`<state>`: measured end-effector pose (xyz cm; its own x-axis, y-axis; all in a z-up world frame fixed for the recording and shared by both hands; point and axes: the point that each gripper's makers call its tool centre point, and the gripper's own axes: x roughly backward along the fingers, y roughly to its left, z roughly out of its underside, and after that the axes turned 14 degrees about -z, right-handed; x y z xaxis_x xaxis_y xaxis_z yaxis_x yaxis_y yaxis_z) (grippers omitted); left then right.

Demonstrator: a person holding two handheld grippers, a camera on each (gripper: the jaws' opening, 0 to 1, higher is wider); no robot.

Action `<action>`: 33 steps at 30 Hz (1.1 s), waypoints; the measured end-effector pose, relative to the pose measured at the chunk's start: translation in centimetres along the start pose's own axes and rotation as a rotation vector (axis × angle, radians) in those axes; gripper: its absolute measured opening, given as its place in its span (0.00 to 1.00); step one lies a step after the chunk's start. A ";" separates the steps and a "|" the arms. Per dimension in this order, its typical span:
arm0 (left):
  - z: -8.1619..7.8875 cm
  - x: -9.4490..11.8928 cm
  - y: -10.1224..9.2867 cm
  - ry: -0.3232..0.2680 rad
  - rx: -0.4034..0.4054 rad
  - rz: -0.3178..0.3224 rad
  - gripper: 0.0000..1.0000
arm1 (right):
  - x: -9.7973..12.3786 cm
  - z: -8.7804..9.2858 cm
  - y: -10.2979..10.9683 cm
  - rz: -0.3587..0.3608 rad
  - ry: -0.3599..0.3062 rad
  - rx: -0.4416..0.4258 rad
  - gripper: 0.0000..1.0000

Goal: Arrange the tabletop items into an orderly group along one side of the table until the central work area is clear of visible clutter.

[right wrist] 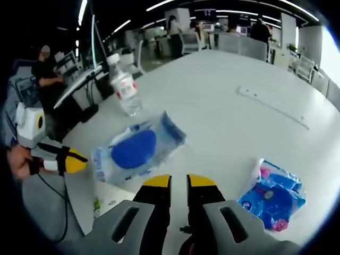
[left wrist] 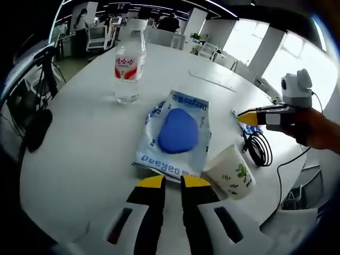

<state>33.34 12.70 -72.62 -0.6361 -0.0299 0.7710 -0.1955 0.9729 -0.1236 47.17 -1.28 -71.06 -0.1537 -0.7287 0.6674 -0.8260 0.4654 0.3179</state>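
Note:
On the white table [left wrist: 79, 143] lies a wet-wipes pack with a blue lid [left wrist: 178, 133], just ahead of my left gripper [left wrist: 173, 182], whose yellow-tipped jaws stand close together with nothing between them. A paper cup [left wrist: 231, 172] lies on its side to the right of the pack. A clear water bottle with a red label [left wrist: 129, 66] stands beyond it. My right gripper [left wrist: 248, 116] reaches in from the right, tips together. In the right gripper view, my right gripper [right wrist: 179, 181] is shut in front of the wipes pack [right wrist: 135, 147], with the bottle [right wrist: 125, 87] behind and a blue tissue packet [right wrist: 273, 194] at the right. The left gripper [right wrist: 74, 160] comes in from the left.
A coiled black cable [left wrist: 258, 149] lies by the table's right edge. A thin white strip [left wrist: 212, 79] rests farther back on the table [right wrist: 212, 90]. A dark object [left wrist: 37, 127] hangs off the left edge. Office chairs and desks stand beyond the table.

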 end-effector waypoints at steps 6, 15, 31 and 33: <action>0.3 -0.3 0.0 0.007 0.015 -0.004 0.09 | -1.3 -1.2 -0.4 -0.020 0.015 0.024 0.09; 0.5 -1.0 0.2 0.029 0.059 -0.015 0.10 | -3.8 -2.8 -1.6 -0.048 0.038 0.057 0.10; 1.4 -1.5 0.4 0.074 0.136 -0.019 0.11 | -7.1 -3.5 -2.2 -0.087 0.105 0.079 0.14; 1.4 -1.5 0.3 0.075 0.146 -0.016 0.11 | -7.4 -3.1 -2.2 -0.094 0.121 0.083 0.14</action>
<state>33.20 12.72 -74.64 -0.5761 -0.0223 0.8171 -0.3148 0.9286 -0.1966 51.81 4.67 -74.62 -0.0118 -0.6988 0.7152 -0.8763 0.3517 0.3292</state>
